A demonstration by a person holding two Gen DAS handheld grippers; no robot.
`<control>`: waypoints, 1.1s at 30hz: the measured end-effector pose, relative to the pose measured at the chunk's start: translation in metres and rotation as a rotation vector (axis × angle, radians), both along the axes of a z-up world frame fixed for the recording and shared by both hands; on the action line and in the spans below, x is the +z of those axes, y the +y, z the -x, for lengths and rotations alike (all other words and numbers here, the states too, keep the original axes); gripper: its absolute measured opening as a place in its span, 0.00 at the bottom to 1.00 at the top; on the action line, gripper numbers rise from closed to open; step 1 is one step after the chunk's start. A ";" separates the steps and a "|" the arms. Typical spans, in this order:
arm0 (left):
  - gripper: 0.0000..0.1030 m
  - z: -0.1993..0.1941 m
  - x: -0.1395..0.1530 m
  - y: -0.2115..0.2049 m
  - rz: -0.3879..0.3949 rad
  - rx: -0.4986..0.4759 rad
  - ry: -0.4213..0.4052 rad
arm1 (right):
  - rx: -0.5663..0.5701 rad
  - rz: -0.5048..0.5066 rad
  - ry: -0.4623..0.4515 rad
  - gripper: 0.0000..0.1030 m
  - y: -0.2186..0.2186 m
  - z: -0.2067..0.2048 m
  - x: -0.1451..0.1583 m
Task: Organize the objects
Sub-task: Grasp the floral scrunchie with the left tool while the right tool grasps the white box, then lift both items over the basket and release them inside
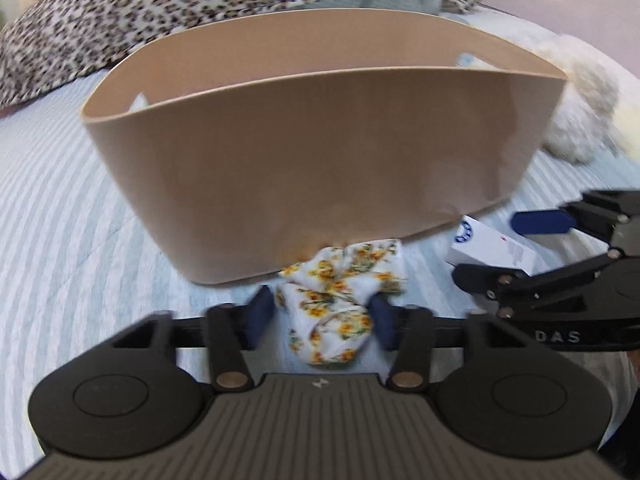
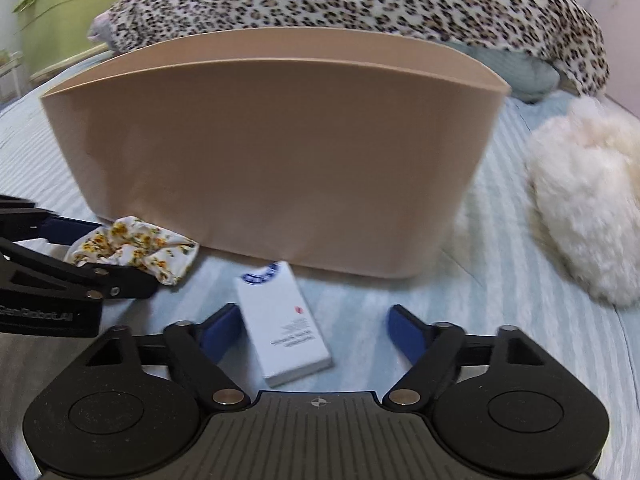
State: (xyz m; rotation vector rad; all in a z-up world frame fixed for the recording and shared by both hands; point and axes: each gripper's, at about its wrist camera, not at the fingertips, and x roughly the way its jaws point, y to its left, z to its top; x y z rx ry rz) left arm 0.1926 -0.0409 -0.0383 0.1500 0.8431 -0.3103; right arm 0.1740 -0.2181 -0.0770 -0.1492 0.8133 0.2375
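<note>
A tan oval basket (image 1: 320,160) stands on the striped bedspread; it also shows in the right wrist view (image 2: 272,160). A white floral scrunchie (image 1: 336,300) lies in front of it, between the blue pads of my left gripper (image 1: 320,316), which is open around it without clear contact. It shows in the right wrist view (image 2: 136,246) too. A white box with blue print (image 2: 280,324) lies flat before the basket. My right gripper (image 2: 312,334) is open, its left pad beside the box. The box also shows in the left wrist view (image 1: 492,246).
A leopard-print blanket (image 2: 360,0) is heaped behind the basket. A fluffy cream item (image 2: 584,216) lies on the right. A pale blue pillow (image 2: 516,74) sits under the blanket. Green furniture (image 2: 76,12) stands at the far left.
</note>
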 end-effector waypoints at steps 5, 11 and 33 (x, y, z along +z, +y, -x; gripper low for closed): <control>0.17 0.002 0.002 0.004 0.016 -0.005 0.016 | 0.048 0.021 -0.002 0.27 0.008 0.007 0.003; 0.11 0.015 0.008 0.014 0.058 0.003 0.013 | 0.020 0.001 0.018 0.27 0.007 0.016 0.012; 0.11 0.045 0.114 0.040 0.128 0.016 -0.284 | -0.024 -0.124 -0.257 0.27 -0.015 0.050 0.135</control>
